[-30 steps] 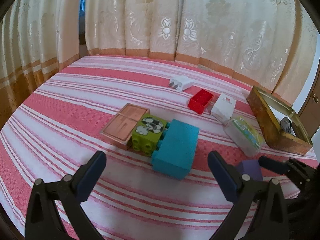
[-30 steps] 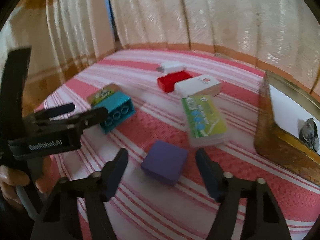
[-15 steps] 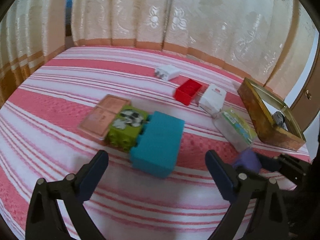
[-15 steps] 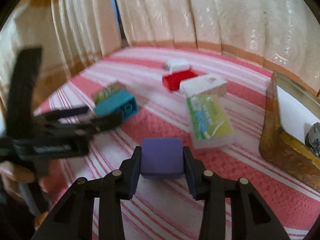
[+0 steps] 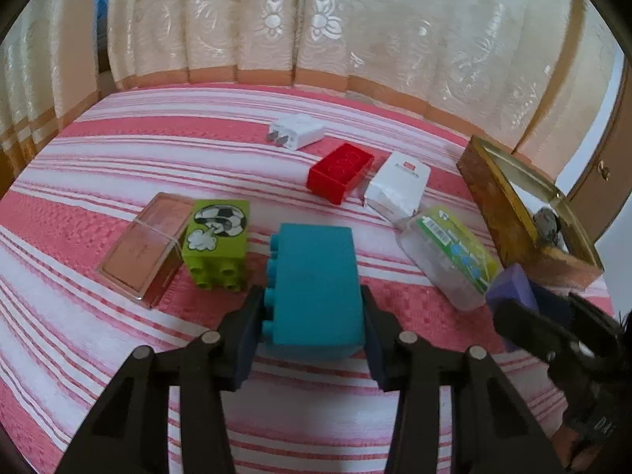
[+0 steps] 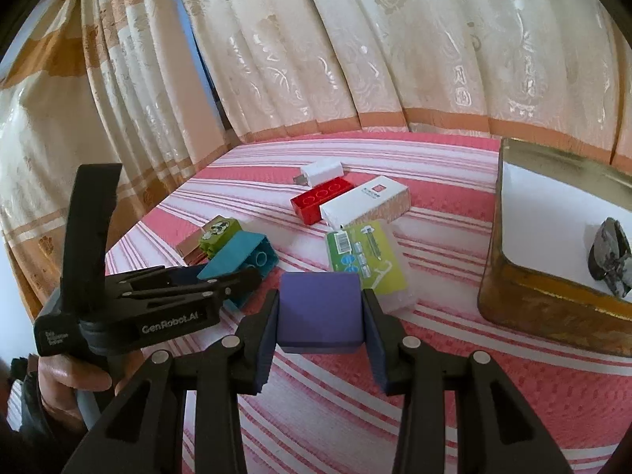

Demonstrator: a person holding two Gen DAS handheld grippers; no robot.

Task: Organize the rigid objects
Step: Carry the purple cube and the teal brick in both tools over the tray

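Striped pink-and-white cloth (image 5: pixel 118 150) under everything, cream curtains (image 5: pixel 355 31) behind.

Left to right in the left wrist view:
- One clear flat case (image 5: pixel 144 245) with a copper-pink insert, lying flat, long axis running away from the camera toward the upper right.
- One lime-green brick (image 5: pixel 217 243), football print on top, studs facing the camera; touching the case's right edge.
- One teal brick (image 5: pixel 316 288), plain smooth upper face, row of studs along its left side, long axis pointing away from the camera. Pinched at its near end between the pads of the left gripper (image 5: pixel 312 328), jaws closed against both long sides; far end tipped up off the cloth in the right wrist view (image 6: pixel 241 260).
- One white charger plug (image 5: pixel 296 132), prongs to the left, farthest back.
- One red brick (image 5: pixel 340 172), hollow side up.
- One white carton (image 5: pixel 397 187), just beside the red brick.
- One clear box with green label (image 5: pixel 450 254), long axis diagonal.
- One purple cube (image 6: pixel 320 312), matte, square-faced, clamped between the right gripper (image 6: pixel 320 339) pads, above the cloth.
- One brass-coloured tin (image 6: pixel 553 308), open, a grey lump (image 6: pixel 610 262) inside, far right.
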